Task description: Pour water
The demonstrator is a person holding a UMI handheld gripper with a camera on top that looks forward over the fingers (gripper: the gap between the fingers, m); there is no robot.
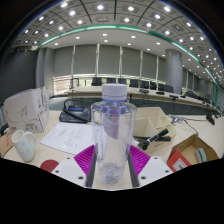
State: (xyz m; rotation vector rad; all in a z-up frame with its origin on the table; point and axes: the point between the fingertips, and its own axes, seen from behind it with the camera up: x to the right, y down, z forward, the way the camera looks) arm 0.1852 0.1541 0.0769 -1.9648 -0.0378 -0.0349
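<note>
Gripper [112, 160] clamped on a clear plastic bottle [112, 135], lower centre of frame, both purple pads [85, 158] pressed to its sides. Bottle upright, cap on (water level not readable). White cup [24, 144] at lower left on the desk [60, 135].

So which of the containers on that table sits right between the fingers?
The clear plastic bottle with the pale cap, standing upright between the pink-padded fingers. The white cup sits off to the side on the table, beyond the fingers' span.
</note>
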